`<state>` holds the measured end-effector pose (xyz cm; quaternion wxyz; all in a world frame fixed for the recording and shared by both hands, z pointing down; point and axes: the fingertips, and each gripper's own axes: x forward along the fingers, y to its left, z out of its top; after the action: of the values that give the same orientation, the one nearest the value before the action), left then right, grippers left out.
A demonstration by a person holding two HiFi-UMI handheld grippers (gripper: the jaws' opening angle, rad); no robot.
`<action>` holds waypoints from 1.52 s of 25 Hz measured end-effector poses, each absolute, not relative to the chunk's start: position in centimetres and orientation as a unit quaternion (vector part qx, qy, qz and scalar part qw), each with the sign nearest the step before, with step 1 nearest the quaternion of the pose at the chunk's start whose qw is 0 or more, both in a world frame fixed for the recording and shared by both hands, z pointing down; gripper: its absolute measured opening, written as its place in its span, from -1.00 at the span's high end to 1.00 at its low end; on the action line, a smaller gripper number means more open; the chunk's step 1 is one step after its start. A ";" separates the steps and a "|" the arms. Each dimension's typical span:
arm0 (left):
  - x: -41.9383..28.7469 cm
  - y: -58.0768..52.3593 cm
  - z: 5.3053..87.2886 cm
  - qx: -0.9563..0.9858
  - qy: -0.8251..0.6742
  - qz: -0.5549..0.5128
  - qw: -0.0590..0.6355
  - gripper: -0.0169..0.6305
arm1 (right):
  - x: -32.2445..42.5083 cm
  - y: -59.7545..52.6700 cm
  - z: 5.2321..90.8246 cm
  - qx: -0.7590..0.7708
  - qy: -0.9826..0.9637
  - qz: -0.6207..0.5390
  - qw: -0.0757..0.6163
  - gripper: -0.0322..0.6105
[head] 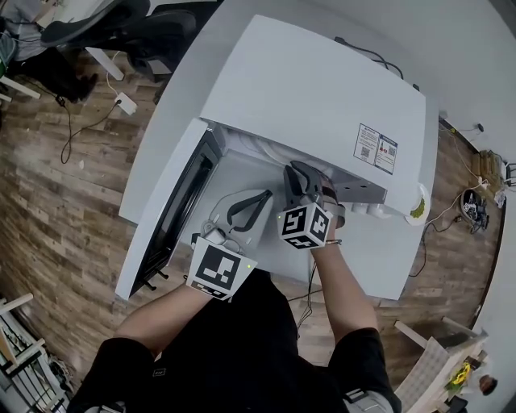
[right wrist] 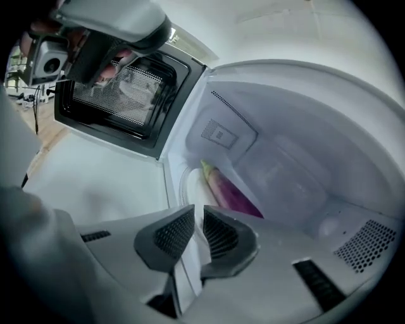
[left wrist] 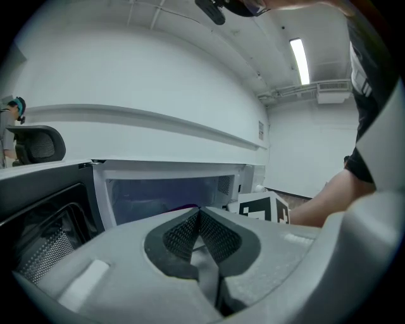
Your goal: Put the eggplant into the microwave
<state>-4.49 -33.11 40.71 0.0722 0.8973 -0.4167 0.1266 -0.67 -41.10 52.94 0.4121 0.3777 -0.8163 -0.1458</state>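
The purple eggplant (right wrist: 231, 190) lies inside the white microwave (head: 314, 89), on its glass turntable (right wrist: 187, 183), green stem end toward the left. The microwave door (head: 173, 210) stands swung open to the left. My right gripper (right wrist: 198, 218) sits at the cavity's mouth (head: 300, 171), just short of the eggplant, its jaws a narrow gap apart with nothing between them. My left gripper (left wrist: 199, 212) hovers in front of the opening beside the door (head: 266, 196), its tips touching and empty. The left gripper view shows a sliver of purple (left wrist: 183, 206) in the cavity.
The microwave stands on a white table (head: 379, 266) above a wooden floor (head: 64, 210). Its door's mesh window (right wrist: 120, 88) is close on the left of my right gripper. A black office chair (head: 121, 24) and a power strip (head: 125, 102) are at the far left.
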 end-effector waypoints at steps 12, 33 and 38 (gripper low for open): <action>-5.1 -33.5 41.4 0.891 -0.424 0.139 0.078 0.92 | -0.7 -43.6 53.1 0.391 -0.819 -0.123 0.400 0.77; -4.8 -25.6 34.2 0.920 -0.378 0.093 0.053 0.92 | -0.8 -32.9 46.3 0.455 -0.809 -0.099 0.359 0.78; -4.1 -20.3 31.1 0.935 -0.342 0.082 0.033 0.92 | -0.3 -26.2 43.9 0.475 -0.801 -0.092 0.352 0.78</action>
<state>-4.11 -20.29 31.13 0.0328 0.9354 -0.3422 0.0820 -0.28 -26.25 43.90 0.3523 0.4750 -0.8011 -0.0920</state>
